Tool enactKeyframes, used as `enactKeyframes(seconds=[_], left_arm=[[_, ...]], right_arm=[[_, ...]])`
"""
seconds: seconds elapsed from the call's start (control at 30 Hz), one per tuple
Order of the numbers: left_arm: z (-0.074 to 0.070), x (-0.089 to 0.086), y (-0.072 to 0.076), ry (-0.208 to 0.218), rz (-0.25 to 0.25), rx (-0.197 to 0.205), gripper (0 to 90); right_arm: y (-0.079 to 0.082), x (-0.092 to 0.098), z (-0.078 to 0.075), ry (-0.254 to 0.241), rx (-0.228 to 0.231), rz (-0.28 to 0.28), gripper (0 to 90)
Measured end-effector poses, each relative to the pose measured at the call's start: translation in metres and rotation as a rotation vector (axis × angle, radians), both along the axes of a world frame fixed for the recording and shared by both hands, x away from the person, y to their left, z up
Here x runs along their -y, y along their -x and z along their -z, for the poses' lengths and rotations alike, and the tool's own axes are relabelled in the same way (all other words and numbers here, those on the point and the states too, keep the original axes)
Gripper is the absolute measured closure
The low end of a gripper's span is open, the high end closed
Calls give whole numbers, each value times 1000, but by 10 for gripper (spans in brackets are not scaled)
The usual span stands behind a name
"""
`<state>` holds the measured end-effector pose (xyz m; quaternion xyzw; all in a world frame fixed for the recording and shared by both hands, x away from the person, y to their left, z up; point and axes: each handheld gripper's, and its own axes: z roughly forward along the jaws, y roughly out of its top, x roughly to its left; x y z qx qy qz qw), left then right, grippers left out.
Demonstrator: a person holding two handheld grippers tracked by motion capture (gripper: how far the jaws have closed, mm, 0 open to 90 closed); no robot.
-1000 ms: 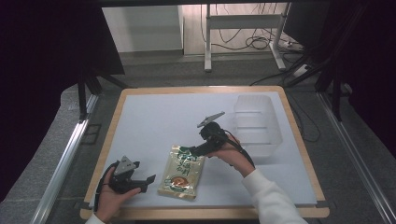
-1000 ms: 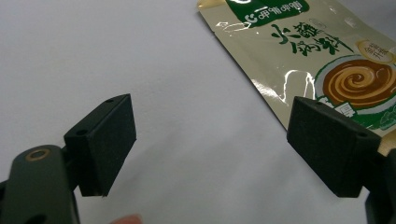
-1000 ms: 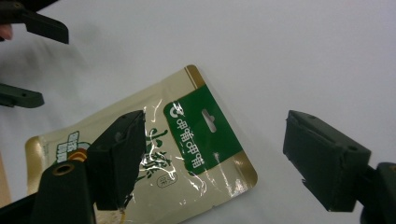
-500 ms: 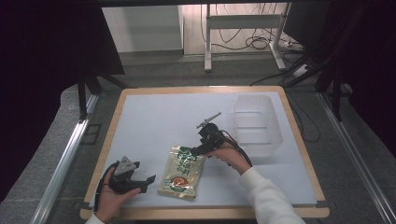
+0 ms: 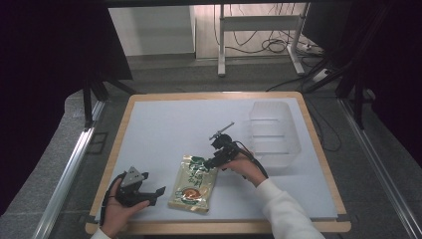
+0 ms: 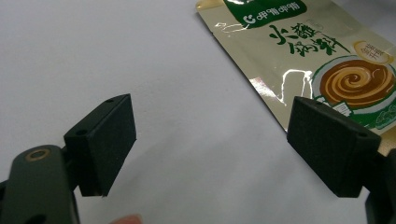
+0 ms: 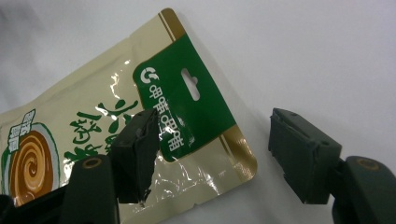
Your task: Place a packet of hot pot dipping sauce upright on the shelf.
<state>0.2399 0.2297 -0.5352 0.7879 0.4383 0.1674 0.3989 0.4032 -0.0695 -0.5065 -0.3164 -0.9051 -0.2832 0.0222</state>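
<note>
Sauce pouch lies flat on the table, not yet lifted. Your right gripper straddles its top corner, fingers just closing but gripping nothing. Left gripper rests wide open beside it. Grasp and placement remain.

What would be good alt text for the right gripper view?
A cream and green food pouch lies flat on a white table, its green header corner between the open right tongs. One jaw sits over the pouch, the other over bare table.
</note>
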Motion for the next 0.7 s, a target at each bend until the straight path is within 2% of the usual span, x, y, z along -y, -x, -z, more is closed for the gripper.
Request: enactKeyframes(seconds=[0.2, 0.27, 0.43, 0.53, 0.7], left_arm=[[0, 0, 0, 0, 1, 0, 158], [0, 0, 0, -1, 1, 0, 157], [0, 0, 0, 1, 0, 0, 157], [0, 0, 0, 0, 0, -1, 157], [-1, -1, 0, 2, -2, 3, 158]], right_arm=[[3, -1, 0, -25, -48, -35, 369], [5, -3, -2, -17, -34, -50, 372], [9, -2, -9, -63, -58, -80, 403], [10, -1, -13, -97, -94, -113, 431], [11, -4, -7, -70, -107, -144, 459]])
